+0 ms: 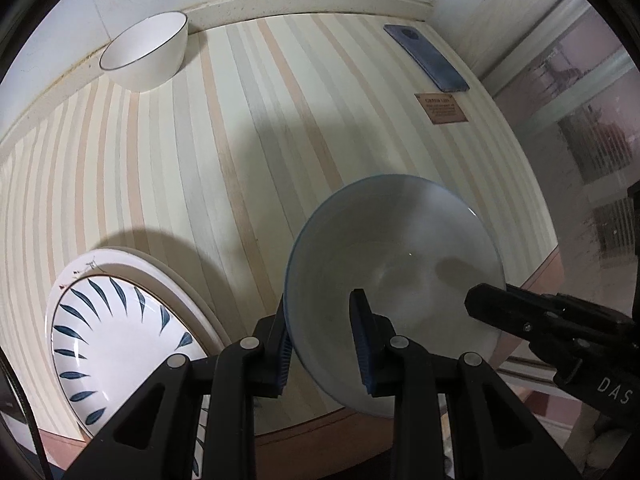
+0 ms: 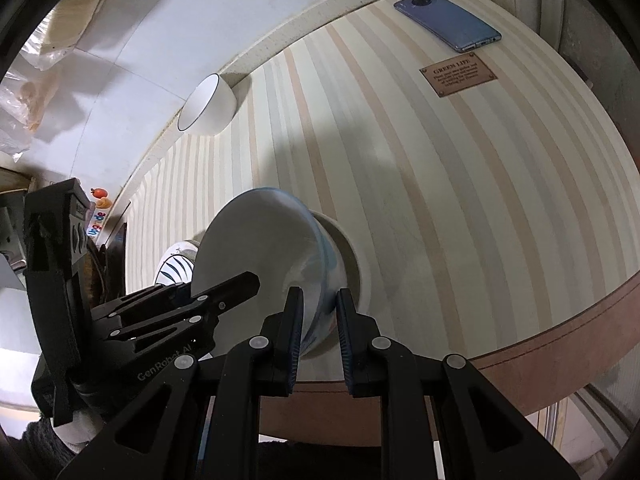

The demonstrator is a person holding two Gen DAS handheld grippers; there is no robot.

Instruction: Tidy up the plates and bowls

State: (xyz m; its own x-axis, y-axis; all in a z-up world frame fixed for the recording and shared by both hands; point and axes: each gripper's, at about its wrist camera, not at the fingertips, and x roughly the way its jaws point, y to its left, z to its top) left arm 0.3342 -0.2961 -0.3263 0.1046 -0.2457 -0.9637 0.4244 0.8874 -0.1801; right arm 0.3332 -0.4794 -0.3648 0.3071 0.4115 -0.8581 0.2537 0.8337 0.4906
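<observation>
Straddling bowl (image 1: 394, 280) rim, both grippers (plate (image 1: 120, 344) left-view clearer)

Left claw (image 1: 324, 340) clamps one side of the rim, right claw (image 2: 318, 326) pinches the opposite side, fingers converging.

Blue-rimmed bowl (image 1: 394, 264) upright near leaf-patterned plate (image 1: 116, 344); white bowl (image 1: 146, 52) apart.

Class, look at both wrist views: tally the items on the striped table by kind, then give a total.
Bowls: 2, the white bowl and the blue-rimmed bowl
Plates: 1, the leaf-pattern plate
Phones: 1, the blue phone
Plaques: 1, the brown plaque
Total: 5
</observation>
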